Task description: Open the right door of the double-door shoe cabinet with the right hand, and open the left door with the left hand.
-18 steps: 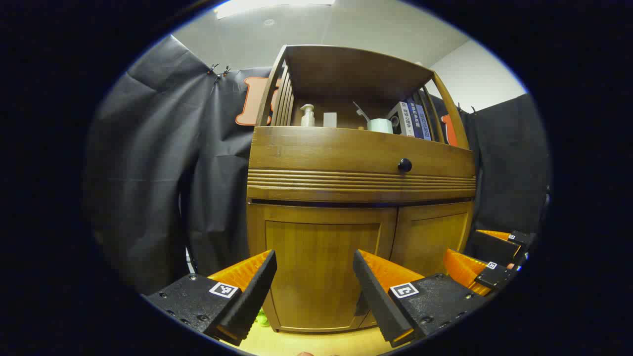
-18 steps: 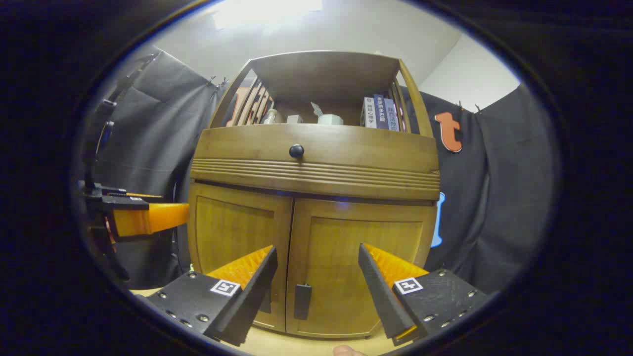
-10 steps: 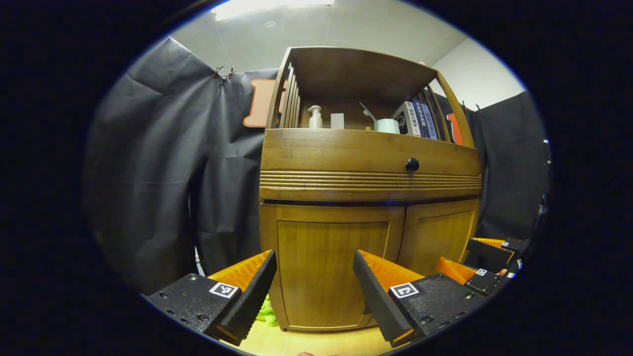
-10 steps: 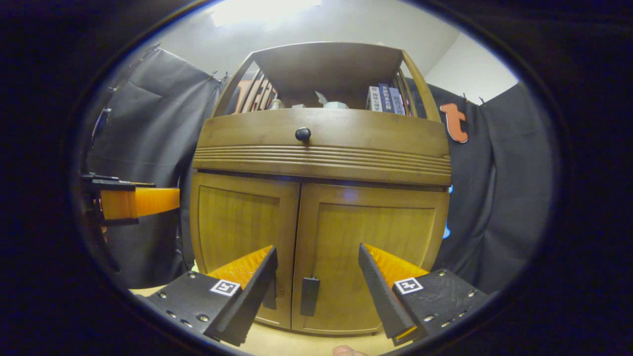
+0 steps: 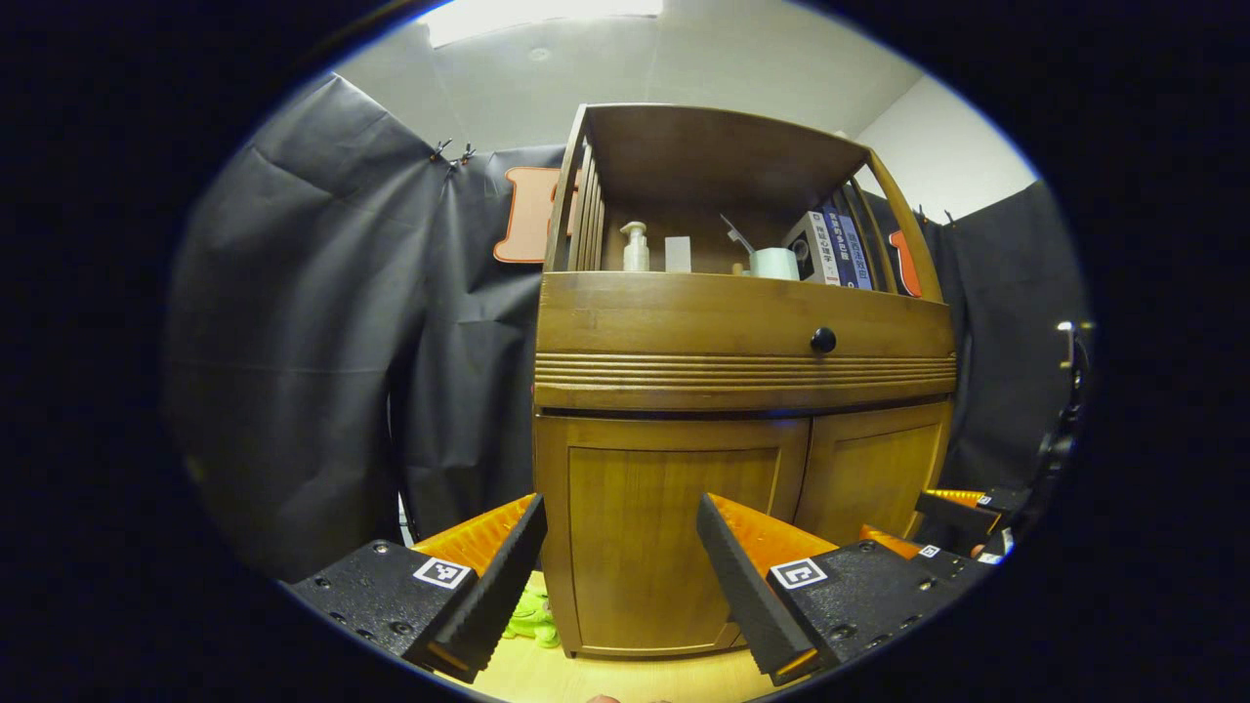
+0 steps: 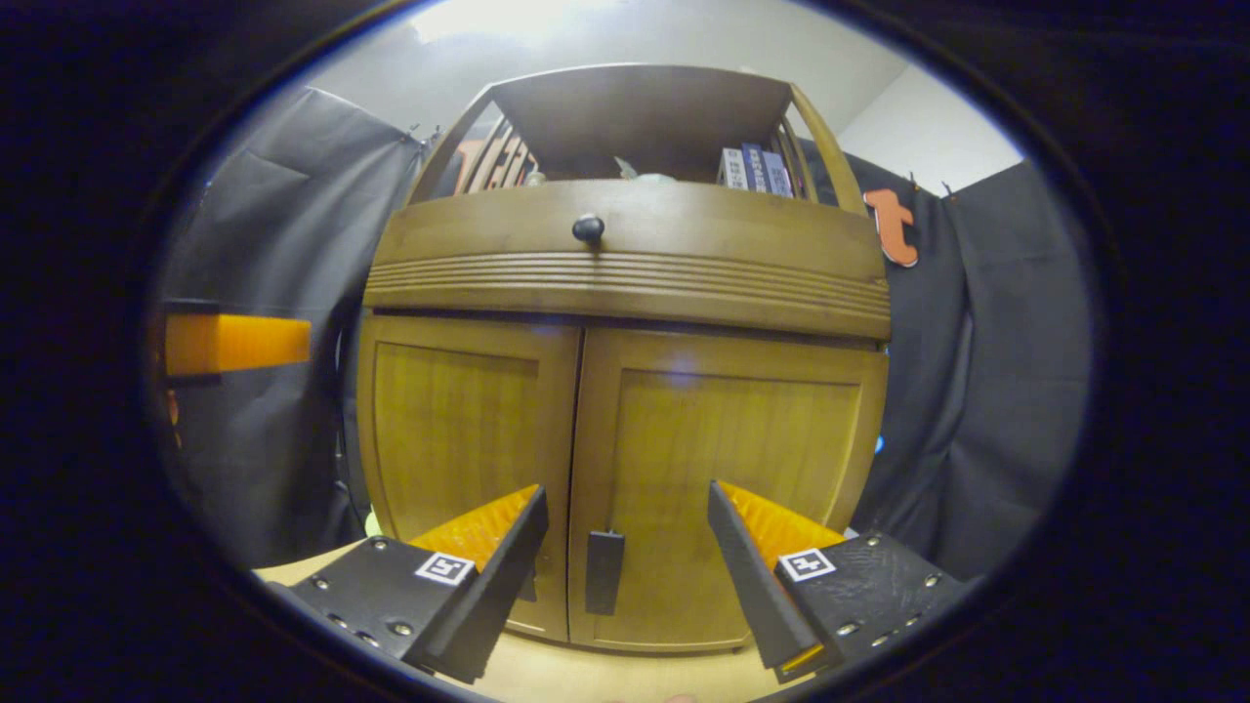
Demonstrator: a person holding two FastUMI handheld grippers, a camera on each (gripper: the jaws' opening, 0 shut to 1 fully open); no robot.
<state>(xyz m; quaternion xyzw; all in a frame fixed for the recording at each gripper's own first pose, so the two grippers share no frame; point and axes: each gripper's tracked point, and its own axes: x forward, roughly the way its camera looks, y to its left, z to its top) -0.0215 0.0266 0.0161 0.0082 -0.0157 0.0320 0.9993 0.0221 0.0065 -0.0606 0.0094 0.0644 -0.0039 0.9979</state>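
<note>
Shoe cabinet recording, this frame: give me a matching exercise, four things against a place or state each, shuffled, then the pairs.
Things:
1. right door
2. round knob
3. books
4. right claw

Places or states:
A. on the drawer front above the doors
B. open, short of the cabinet
C. standing at the right end of the open shelf
D. closed, dark handle near its inner edge

Pairs: 1-D, 2-A, 3-C, 4-B

No legible text or labels
</note>
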